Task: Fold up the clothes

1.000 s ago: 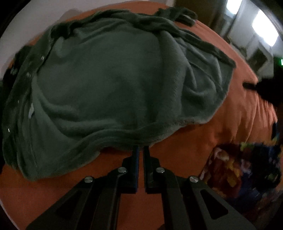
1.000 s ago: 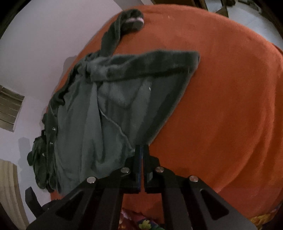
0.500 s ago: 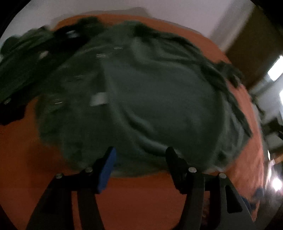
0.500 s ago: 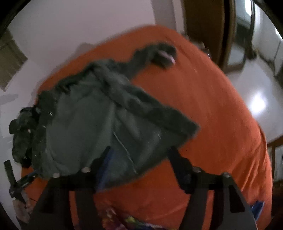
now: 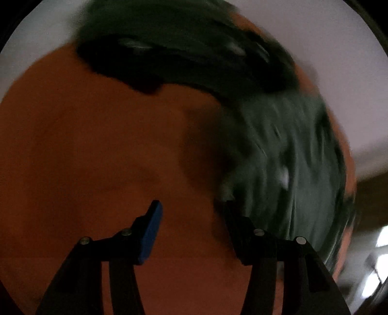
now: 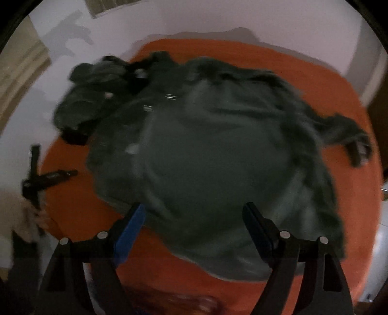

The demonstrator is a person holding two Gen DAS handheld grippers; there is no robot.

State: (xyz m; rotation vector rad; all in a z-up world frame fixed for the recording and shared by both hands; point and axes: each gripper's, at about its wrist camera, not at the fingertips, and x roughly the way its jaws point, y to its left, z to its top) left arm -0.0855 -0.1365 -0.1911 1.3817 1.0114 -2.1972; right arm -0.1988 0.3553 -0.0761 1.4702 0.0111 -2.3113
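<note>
A dark green fleece garment (image 6: 213, 155) lies spread on an orange bed cover (image 6: 339, 97), one sleeve (image 6: 349, 135) trailing right. My right gripper (image 6: 194, 213) hangs open above its near hem, holding nothing. In the blurred left wrist view the garment (image 5: 291, 157) fills the right side. A darker bunched part (image 5: 181, 51) lies at the top. My left gripper (image 5: 189, 208) is open over bare orange cover (image 5: 97, 157), its right finger at the cloth's edge. The left gripper (image 6: 48, 179) also shows far left in the right wrist view, held by a hand.
White walls (image 6: 194, 19) close in behind the bed. A darker heap of clothing (image 6: 97, 97) sits at the garment's far left. A patterned multicoloured cloth (image 6: 169, 303) lies at the bed's near edge. A bright opening (image 5: 380, 240) shows at the right.
Both grippers were shut at the garment's hem one second ago and have opened, letting it go. Both have pulled back and swung; the left one now faces the bare cover left of the garment.
</note>
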